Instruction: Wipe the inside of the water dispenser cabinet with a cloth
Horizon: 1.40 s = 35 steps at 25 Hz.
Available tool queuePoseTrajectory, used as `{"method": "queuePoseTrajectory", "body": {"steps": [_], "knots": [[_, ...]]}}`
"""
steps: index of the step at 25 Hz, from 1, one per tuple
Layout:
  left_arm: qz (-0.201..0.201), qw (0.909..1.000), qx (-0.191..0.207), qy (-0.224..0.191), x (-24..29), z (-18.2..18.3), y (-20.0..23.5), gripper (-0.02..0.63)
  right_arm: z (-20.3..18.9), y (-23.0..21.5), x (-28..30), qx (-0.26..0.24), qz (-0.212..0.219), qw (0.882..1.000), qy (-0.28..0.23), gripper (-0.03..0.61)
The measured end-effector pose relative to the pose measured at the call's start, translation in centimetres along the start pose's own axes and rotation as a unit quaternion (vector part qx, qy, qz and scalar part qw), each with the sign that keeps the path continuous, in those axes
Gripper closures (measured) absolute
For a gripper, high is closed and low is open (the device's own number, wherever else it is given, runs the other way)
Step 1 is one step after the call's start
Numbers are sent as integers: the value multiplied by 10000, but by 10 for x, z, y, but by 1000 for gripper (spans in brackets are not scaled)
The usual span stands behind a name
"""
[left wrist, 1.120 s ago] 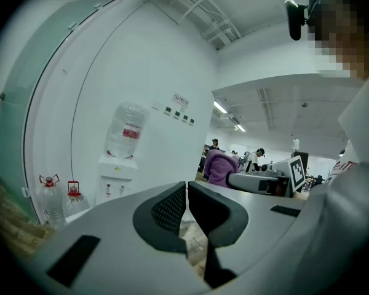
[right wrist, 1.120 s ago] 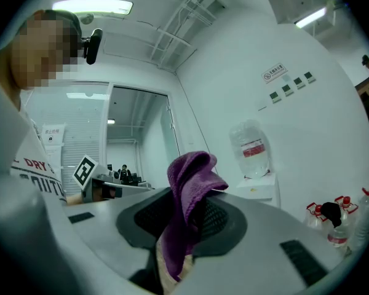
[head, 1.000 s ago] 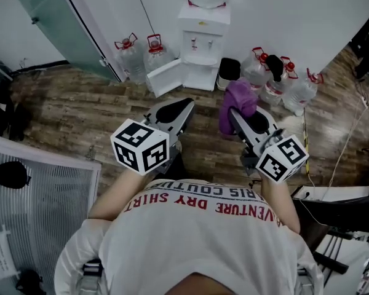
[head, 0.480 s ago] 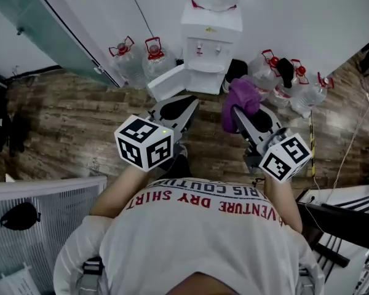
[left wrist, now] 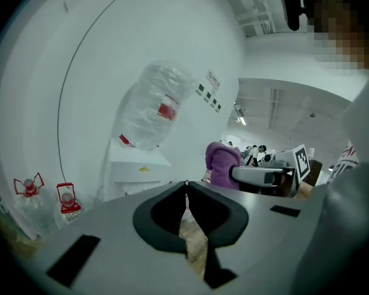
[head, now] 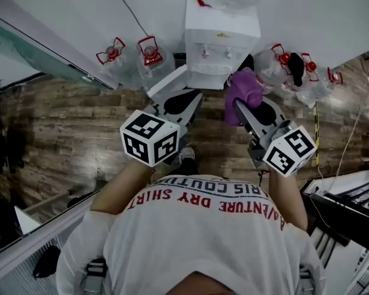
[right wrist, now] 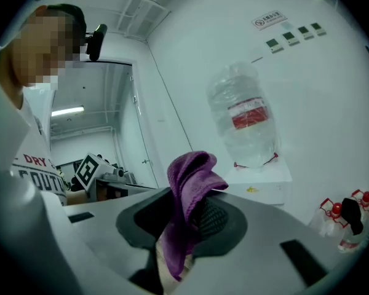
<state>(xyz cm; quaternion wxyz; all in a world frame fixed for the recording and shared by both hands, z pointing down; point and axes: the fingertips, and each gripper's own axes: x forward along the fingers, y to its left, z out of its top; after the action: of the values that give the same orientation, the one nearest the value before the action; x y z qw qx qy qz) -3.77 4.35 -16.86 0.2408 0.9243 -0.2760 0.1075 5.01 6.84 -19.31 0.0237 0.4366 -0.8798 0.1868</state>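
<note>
Holding the cloth (right wrist: pixel 190 171) clenched in the fingers of the right gripper (right wrist: pixel 189 211), bunched above the tips and trailing below them. Carrying nothing in the left gripper (left wrist: pixel 186 186), with fingers pressed together and tips touching. Standing close before the dispenser (head: pixel 221 26), its door (head: pixel 171 82) swung open to the left, both grippers raised near the opening. Cannot see the cabinet's inside from any view. Probably at the approach, with no wiping yet begun.

Could lose the cloth on the cabinet's edge by snagging the loose bulk on the way in, given so much fabric outside the grip. Could knock the open door with the left gripper, held near it. Could end up rubbing bare fingers on the wall instead of fabric, through letting the bunch fold back. Worth minding the jugs (head: pixel 135 57) on the floor (head: pixel 67 121) to either side when reaching low.
</note>
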Motion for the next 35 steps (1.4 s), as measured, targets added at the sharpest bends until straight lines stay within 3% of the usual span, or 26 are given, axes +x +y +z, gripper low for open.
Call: {"method": "queuePoseTrajectory", "body": {"steps": [7,10,14,17,23,31,35], "knots": [[103,9986,-498,150,36,-35,66,578,-48,-41,45,288,36,9980,553,476],[348,9974,-599,193,51,-53,83,578,-78,-60,59,293,90,9964,789,476],[594,9972,-418,192,77,-76,105,578,-123,-87,81,380,248,9927,1121,476],[725,9967,-314,201,101,-101,124,578,-157,-111,98,177,363,9902,1334,476],[794,9956,-217,457,150,-191,152,580,-255,-154,118,-377,439,9833,1728,476],[815,9941,-357,621,210,-335,222,578,-411,-214,163,-538,565,9756,2054,476],[807,9950,-118,571,242,-388,269,578,-475,-252,197,-620,727,9735,2076,476]]}}
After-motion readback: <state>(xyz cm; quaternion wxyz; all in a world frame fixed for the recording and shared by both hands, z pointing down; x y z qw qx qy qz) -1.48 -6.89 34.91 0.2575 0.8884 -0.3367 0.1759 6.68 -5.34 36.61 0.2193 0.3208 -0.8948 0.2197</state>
